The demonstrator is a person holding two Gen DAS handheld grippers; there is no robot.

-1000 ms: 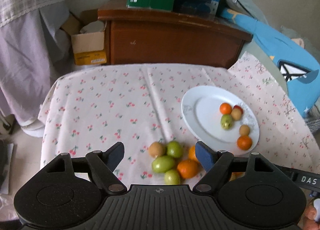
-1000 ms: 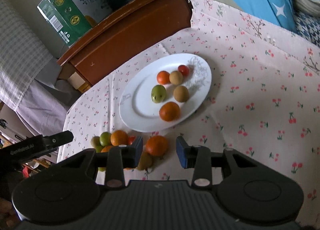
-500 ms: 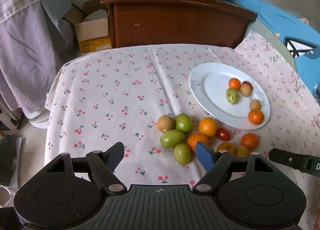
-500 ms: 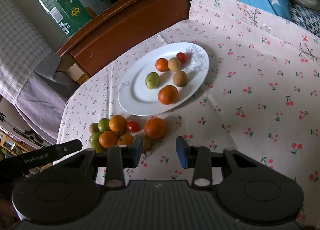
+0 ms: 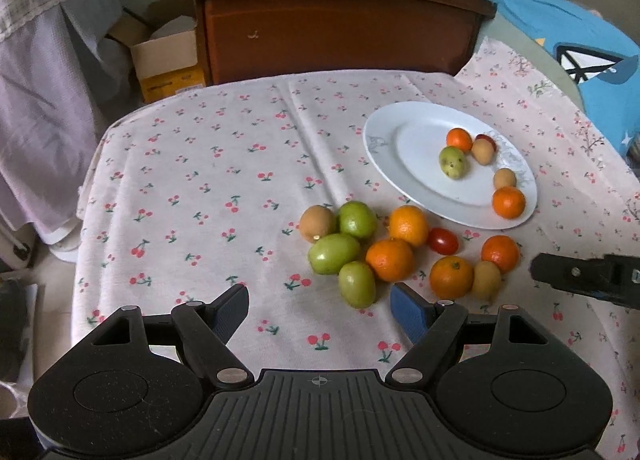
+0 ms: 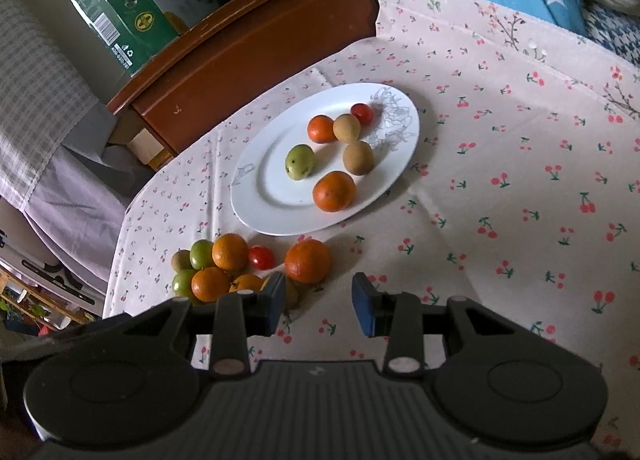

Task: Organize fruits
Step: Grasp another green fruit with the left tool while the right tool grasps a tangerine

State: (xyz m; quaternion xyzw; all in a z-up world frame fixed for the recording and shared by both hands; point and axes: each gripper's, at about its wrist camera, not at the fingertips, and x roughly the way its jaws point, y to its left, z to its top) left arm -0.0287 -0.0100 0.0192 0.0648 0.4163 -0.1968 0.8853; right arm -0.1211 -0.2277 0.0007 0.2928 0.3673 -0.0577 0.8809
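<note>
A white plate (image 6: 256,212) sat toward the far right side of the table (image 5: 180,180), and six small fruits already lay on it. More fruit lay in a loose pile (image 5: 384,256) on the cloth just in front of the plate, likely waiting to be moved over.

The left gripper (image 5: 320,306) hung over the near edge with its fingers spread wide and nothing between them, probably ready for the nearest green fruit (image 5: 357,284). The right gripper (image 6: 319,300) had its fingers partly apart and empty too, beside an orange (image 6: 307,261).

Only the left view showed the whole pile. Only the right view showed the bare cloth to the right of the plate.
</note>
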